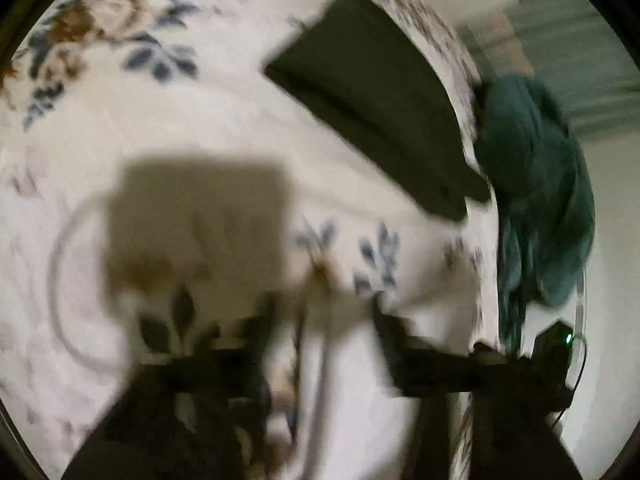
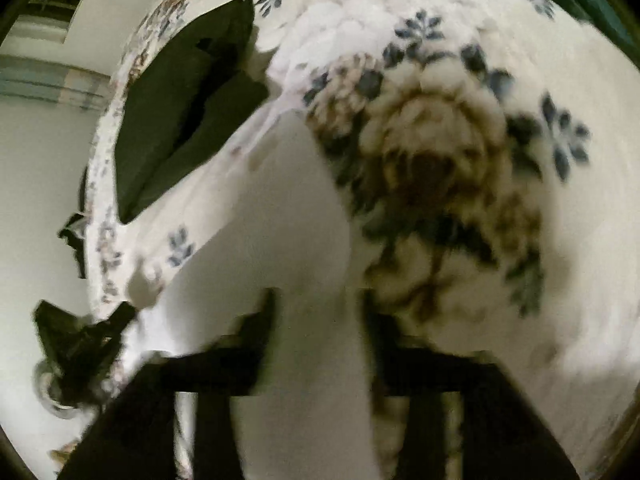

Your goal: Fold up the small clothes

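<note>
A folded dark green garment (image 1: 372, 108) lies on the white floral bedspread (image 1: 140, 128) near its far edge; it also shows in the right wrist view (image 2: 176, 116). A teal garment (image 1: 536, 188) hangs in a bunch past the bed edge at the right of the left wrist view. My left gripper (image 1: 320, 312) is open and empty above the bedspread. My right gripper (image 2: 316, 312) has its jaws apart, and a white cloth (image 2: 272, 240) runs between the fingers and up the frame. The frames are blurred.
The bedspread (image 2: 480, 160) with blue and brown flowers fills both views. The other gripper (image 2: 76, 344) shows at the lower left of the right wrist view, past the bed edge. A pale floor (image 2: 40, 160) lies beyond the bed.
</note>
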The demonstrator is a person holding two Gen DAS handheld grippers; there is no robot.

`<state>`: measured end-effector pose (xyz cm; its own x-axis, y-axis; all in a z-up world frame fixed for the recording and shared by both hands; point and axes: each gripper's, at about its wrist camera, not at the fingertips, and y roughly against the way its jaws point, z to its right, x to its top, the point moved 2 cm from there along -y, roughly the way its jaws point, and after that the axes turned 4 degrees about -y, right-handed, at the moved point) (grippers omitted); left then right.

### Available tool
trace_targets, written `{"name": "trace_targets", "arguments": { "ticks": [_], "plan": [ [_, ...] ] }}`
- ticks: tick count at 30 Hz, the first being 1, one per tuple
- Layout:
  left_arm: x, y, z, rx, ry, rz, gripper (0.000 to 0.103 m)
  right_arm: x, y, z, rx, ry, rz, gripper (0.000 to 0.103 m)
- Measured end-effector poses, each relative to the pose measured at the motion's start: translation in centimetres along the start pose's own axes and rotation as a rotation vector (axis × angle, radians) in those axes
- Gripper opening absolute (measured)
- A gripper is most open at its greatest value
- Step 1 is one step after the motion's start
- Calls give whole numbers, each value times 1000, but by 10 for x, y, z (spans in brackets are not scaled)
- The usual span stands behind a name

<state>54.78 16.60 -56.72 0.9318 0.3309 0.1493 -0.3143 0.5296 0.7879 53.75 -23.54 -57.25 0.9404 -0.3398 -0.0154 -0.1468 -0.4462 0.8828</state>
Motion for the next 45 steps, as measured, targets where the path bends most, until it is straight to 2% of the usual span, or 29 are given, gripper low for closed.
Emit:
{"name": "trace_targets", "arguments": {
  "ticks": [2,6,9,10,11,13,16,18,19,22,23,24,25,26,27,29,32,36,40,43,45],
  "plan": [
    [-18,17,10,-43,-36,-26,54,-32,18,2,-11,-4,-30,59],
    [-84,72,12,-43,-81,-98,54,-111,55,21,-55,-42,-63,64],
    [-143,106,2,-29,-87,-163,54,-184,74,46,-76,-86,-77,64],
    [-167,113,-7,-16,-68,-206,54,-217,76,60,-98,-100,-87,64],
    [-183,111,-12,-13,-49,-238,54,-240,76,70,-112,-119,-96,64],
    [-238,108,-32,14,38,-328,54,-283,71,89,-111,-158,-132,64],
    [-302,93,-48,50,97,-418,54,-343,52,118,-95,-226,-185,64],
    [-332,83,-49,60,106,-447,54,-371,42,133,-105,-250,-142,61],
    [-346,75,-49,95,99,-458,54,-386,35,140,-90,-259,-113,59],
    [-362,63,-43,186,45,-423,51,-408,14,152,-96,-289,-100,58],
    [-366,61,-38,219,17,-396,30,-416,8,157,-85,-315,-102,58],
    [-368,62,-33,233,-6,-374,12,-422,6,160,-74,-340,-94,53],
    [-369,63,-27,258,-31,-357,6,-429,9,162,-56,-358,-70,37],
    [-370,66,-23,264,-41,-346,6,-433,11,160,-49,-358,-53,27],
    [-370,72,-17,262,-53,-322,6,-437,15,158,-58,-348,-38,9],
    [-369,86,-6,268,-89,-289,6,-447,28,152,-84,-310,3,7],
    [-370,105,-3,256,-87,-248,6,-457,45,139,-98,-245,23,5],
    [-364,110,-19,278,-85,-222,6,-467,54,122,-125,-177,-4,4],
    [-365,108,-57,280,-29,-235,6,-477,32,123,-140,-196,-80,4],
    [-366,113,-54,250,-29,-226,6,-482,15,117,-145,-183,-119,3],
    [-367,116,-54,262,-47,-223,6,-486,2,119,-156,-182,-159,3]
  ]
}}
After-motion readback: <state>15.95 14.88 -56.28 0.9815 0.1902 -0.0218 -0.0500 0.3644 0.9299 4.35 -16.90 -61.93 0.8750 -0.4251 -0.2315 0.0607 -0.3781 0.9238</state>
